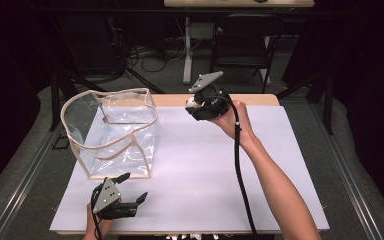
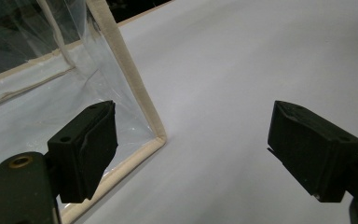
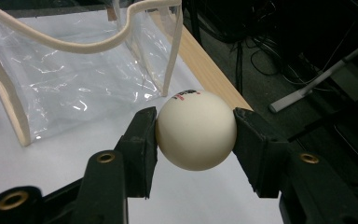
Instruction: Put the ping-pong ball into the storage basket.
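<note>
In the high view the ball [image 1: 192, 103] is a mere pale spot at upper centre, mostly covered by the right tongs [image 1: 196, 106] and the hand [image 1: 232, 117] around them; the right gripper view shows it plainly, a cream ball [image 3: 196, 129] pinched between both pads, with dark and red print on top too small to read. The right forearm rises from the lower right of the high view, cut off at the bottom edge, and holds the tongs above the far part of the white table [image 1: 280, 150], pointing left toward the clear bag [image 1: 111, 131]. The bag stands open at the left of the table, its cream rim bent out of shape; its clear walls are hard to trace apart from glare. The left tongs [image 1: 132, 187] sit low at lower left, spread wide with nothing between them, just beside the bag's near corner [image 2: 156, 140]; the left hand [image 1: 97, 227] is cut off by the frame's bottom.
</note>
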Available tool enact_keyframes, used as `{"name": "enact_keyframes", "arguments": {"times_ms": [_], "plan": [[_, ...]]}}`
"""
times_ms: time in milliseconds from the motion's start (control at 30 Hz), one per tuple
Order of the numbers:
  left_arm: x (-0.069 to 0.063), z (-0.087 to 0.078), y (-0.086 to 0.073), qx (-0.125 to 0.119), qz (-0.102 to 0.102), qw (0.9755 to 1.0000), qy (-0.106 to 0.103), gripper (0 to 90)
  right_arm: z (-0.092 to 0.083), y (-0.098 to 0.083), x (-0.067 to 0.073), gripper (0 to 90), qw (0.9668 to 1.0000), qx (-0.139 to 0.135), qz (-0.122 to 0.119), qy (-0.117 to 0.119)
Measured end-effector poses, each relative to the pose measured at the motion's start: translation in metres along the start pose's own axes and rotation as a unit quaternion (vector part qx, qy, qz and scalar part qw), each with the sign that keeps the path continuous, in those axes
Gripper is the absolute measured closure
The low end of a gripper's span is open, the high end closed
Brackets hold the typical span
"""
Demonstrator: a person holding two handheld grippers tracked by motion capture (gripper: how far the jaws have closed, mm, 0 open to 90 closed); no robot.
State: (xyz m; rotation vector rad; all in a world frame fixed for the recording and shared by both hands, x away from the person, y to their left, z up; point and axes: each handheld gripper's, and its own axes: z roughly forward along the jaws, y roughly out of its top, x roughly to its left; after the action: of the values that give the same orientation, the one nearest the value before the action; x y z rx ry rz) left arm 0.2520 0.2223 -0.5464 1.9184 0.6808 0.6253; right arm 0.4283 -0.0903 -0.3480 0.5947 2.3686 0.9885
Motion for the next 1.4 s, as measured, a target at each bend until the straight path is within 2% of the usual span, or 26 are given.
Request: {"name": "enact_keyframes", "arguments": {"times_ms": [967,1400], "plan": [[0.0,0.0,0.0,0.0,0.0,1.0,0.001,16.0,0.014,0.019,0.005,51.1,0.9999,-0.002,-0.007,0.008],[0.0,0.001,0.0,0.0,0.0,1.0,0.0,16.0,0.018,0.033,0.011,51.1,0.9998,-0.005,-0.016,0.012]]}}
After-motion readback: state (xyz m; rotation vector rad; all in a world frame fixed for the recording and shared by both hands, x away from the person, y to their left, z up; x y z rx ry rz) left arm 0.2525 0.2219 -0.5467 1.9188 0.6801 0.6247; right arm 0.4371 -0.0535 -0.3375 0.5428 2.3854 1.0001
